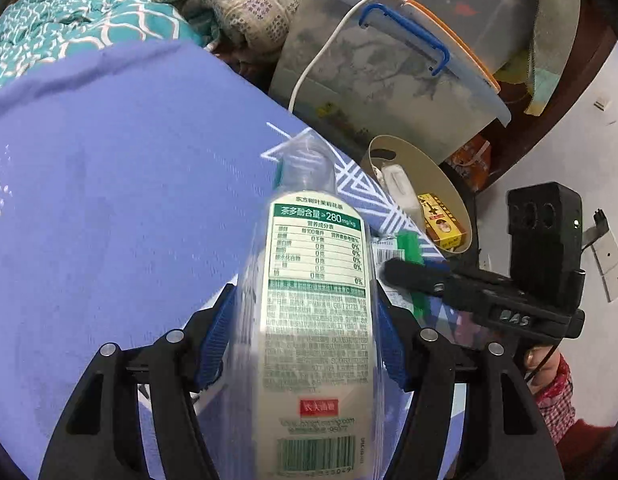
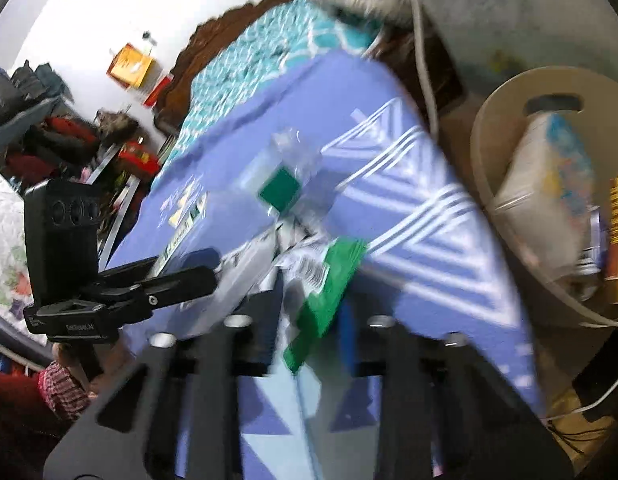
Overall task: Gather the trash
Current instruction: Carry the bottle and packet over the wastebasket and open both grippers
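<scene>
Left gripper (image 1: 309,320): blue pads pressed on both sides of the bottle (image 1: 313,320), jaws partly spread around it.
Bottle axis: long axis ran forward along the fingers, green cap (image 2: 279,190) pointing away, barcode end nearest the camera.
Right gripper (image 2: 309,320): jaws closed on a green-and-white wrapper (image 2: 325,276), which hung blurred over the bed (image 1: 109,200).
Bin (image 1: 421,168): just beside the bed's edge, holding a carton (image 2: 545,184) and a yellow box (image 1: 443,220).
Left view only: the bottle's label text, and a lidded tub (image 1: 389,72) behind the bin.
Right view only: the cap's colour, and clutter by the far wall.
</scene>
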A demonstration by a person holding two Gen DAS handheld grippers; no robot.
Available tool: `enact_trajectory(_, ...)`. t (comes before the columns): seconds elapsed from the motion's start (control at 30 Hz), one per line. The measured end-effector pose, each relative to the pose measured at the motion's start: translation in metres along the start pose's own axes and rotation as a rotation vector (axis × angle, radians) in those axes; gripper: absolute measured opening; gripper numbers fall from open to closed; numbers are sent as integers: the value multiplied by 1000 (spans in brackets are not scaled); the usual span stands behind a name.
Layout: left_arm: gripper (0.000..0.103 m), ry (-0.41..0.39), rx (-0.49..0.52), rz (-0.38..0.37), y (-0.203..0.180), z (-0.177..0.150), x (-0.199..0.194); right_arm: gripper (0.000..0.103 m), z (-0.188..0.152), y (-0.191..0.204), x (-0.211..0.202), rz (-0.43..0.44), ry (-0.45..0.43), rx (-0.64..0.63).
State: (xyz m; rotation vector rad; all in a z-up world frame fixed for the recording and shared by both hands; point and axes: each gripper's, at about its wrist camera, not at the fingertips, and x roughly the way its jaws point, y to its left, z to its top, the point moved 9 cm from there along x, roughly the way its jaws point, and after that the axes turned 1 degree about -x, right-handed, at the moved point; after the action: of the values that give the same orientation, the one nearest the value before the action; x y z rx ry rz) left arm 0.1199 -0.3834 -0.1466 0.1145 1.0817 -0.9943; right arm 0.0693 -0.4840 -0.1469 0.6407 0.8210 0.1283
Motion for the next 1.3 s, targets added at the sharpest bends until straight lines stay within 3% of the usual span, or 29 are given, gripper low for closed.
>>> enact_trajectory(0.07,61,-2,27,21,-6,3,3,4,2,4,-7,11,-37,-9)
enact_trajectory(0.13,61,15,34,-11,-16,9,8,4,12,-9,-23,-25,-111,17)
enact_trajectory(0.3,61,14,138,-79,-74,48,32,4,39,-89,-103,-219,-360,182)
enact_trajectory(0.37,61,40,169,-133,-103,63,51,4,51,-117,-125,-306,-422,212)
enact_trajectory(0.4,61,78,181,-178,-122,71,66,4,55,-128,-134,-352,-440,220)
enact_trajectory(0.5,61,139,191,-200,-150,84,98,4,61,-156,-146,-493,-463,216)
enact_trajectory(0.63,62,184,150,-181,-167,103,136,8,60,-176,-136,-569,-431,203)
enact_trajectory(0.7,64,219,112,-181,-168,107,151,8,60,-174,-111,-573,-388,195)
enact_trajectory(0.73,72,240,88,-176,-166,108,157,8,58,-178,-102,-547,-357,209)
enact_trajectory(0.83,78,225,50,-172,-158,115,155,10,45,-174,-87,-499,-322,253)
enact_trajectory(0.87,79,218,45,-180,-157,117,151,17,44,-172,-89,-504,-327,250)
enact_trajectory(0.97,84,173,44,-194,-151,124,131,80,43,-166,-98,-490,-360,258)
enact_trajectory(1.17,85,74,29,-214,-135,126,76,76,50,-143,-129,-468,-447,244)
enact_trajectory(1.3,85,-2,81,-137,-118,104,35,77,39,-126,-144,-408,-499,288)
